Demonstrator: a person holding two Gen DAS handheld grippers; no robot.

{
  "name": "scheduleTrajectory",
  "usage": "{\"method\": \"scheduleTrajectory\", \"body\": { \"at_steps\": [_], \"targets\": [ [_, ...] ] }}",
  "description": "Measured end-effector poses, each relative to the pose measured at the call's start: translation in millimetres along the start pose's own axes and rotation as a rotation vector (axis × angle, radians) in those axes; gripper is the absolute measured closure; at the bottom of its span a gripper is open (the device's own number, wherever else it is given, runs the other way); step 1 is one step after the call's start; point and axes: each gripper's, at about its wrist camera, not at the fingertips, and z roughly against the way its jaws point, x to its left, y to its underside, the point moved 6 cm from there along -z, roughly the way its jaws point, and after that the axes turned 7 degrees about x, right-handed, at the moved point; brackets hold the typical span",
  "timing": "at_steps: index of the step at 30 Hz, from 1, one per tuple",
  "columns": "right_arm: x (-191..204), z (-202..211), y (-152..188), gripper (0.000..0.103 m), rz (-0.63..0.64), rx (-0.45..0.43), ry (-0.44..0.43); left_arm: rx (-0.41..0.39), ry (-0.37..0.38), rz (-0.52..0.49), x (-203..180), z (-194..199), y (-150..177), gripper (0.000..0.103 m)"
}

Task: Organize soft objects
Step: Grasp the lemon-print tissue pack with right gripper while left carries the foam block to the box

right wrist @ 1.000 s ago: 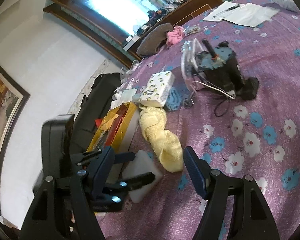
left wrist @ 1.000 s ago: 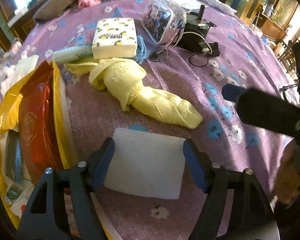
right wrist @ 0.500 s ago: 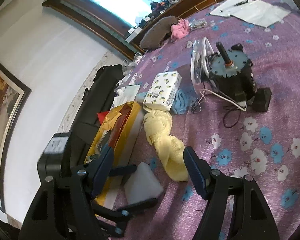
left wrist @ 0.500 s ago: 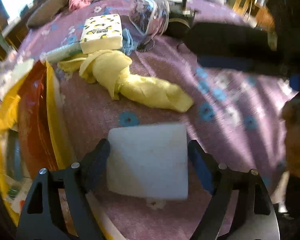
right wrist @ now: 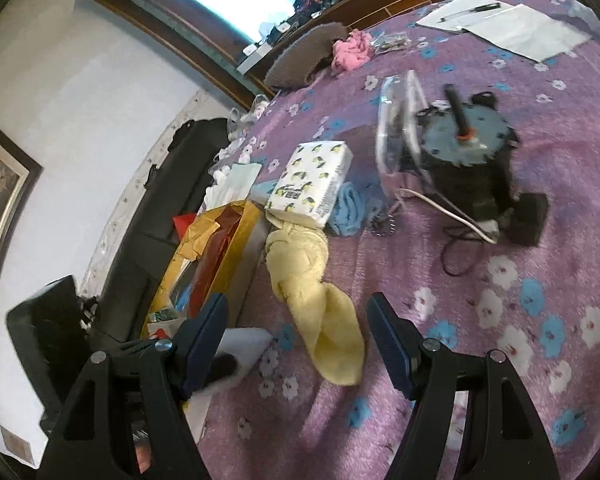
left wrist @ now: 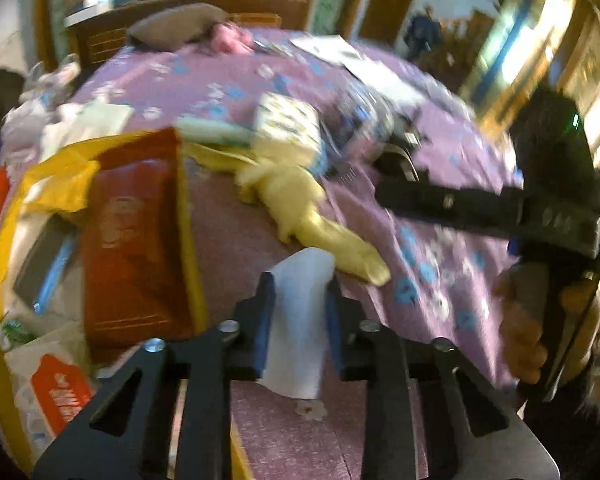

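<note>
Looks like a lived-in home: purple flowered tablecloth over a cluttered table, framed picture on a white wall, dark wooden sideboard, wooden door beyond.

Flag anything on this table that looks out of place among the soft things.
The black electric motor with its loose cord sits on the purple tablecloth beside the tissue pack and yellow towel: hard hardware among soft goods.

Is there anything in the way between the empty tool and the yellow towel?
Nothing visible. The right tool is open, and the yellow towel lies right ahead of it on the purple tablecloth, with only bare cloth between them.
</note>
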Motion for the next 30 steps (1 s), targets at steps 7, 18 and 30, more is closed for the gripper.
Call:
{"method": "scheduleTrajectory", "body": {
  "at_steps": [7, 18, 30],
  "targets": [
    [16.8, -14.9, -31.6, 0.032, 0.005, -0.006, 0.023, -0.106, 0.06, 0.138, 40.4, 31.4, -2.9, 0.09],
    [0.9, -64.1, -76.8, 0.032, -0.057, -0.056, 0.232, -0.178, 0.242, 0.28, 77.1, 67.3, -0.6, 0.09],
    [1.9, -39.6, -73.8, 0.048, -0.014, -0.185, 0.296, -0.226, 0.318, 0.377, 113.3, 90.8, 1.8, 0.09]
  ]
}}
